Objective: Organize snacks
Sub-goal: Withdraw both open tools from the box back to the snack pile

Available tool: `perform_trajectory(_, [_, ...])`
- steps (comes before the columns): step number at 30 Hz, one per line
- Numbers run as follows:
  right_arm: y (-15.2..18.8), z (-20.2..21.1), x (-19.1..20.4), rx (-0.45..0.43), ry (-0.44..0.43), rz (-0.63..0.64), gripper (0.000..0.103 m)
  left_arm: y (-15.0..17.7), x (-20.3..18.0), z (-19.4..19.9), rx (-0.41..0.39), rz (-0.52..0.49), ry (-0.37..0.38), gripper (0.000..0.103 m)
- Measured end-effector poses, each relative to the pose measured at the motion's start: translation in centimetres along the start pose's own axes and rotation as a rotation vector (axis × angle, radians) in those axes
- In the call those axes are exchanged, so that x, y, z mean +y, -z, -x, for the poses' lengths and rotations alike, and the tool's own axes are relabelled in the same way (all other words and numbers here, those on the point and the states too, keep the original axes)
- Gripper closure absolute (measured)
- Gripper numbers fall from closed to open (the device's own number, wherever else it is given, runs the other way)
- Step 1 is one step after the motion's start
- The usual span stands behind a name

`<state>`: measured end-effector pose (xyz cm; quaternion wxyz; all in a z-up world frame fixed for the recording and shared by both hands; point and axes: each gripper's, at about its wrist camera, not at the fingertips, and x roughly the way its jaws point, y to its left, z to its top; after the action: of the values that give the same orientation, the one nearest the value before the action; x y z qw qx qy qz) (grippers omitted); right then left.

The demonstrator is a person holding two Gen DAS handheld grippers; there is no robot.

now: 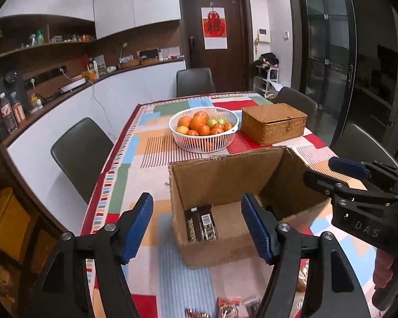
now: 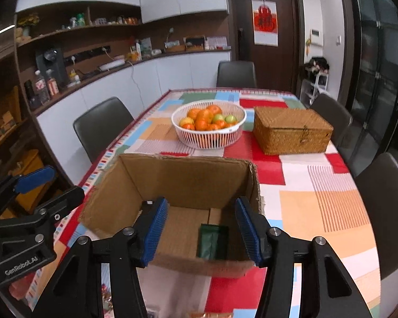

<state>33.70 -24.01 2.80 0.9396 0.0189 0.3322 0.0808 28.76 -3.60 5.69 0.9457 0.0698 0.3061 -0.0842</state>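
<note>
Both claws hover spread and empty over an open cardboard box (image 1: 220, 185) on the surface: left claw (image 1: 196, 228), right claw (image 2: 201, 232). A brown snack pack (image 1: 201, 225) and a green one (image 2: 212, 241) lie inside; more snacks (image 1: 228, 306) wait at 6 o'clock, probably next.

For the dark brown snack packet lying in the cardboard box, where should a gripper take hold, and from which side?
Come from straight above: the cardboard box walls block any side approach. The brown snack packet lies flat on the box floor against the left wall, long axis running near to far. Close the fingers across its narrow width near the middle, though the wall-side finger will likely have little room. Both the left gripper and right gripper are open.
</note>
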Motion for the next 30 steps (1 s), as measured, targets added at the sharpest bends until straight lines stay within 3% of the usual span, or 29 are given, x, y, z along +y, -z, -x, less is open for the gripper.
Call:
perform_trajectory(8, [2.5,6.0,1.9,-0.094,-0.021,0.025,0.049,2.5,-0.3,5.3,-0.044,-0.011,0.031,0.034])
perform_trajectory(14, [5.5,8.3,2.9,-0.101,-0.043,0.038,0.049,4.9,-0.6,8.4,-0.076,-0.014,0.042,0.032])
perform_trajectory(23, [9.9,9.9,4.0,-0.061,-0.072,0.072,0.049,9.6,-0.8,9.8,-0.015,0.012,0.075,0.032])
perform_trajectory(30, [13.4,9.4,4.5,0.016,-0.104,0.077,0.049,13.3,-1.2,10.1,0.025,-0.004,0.056,0.032])
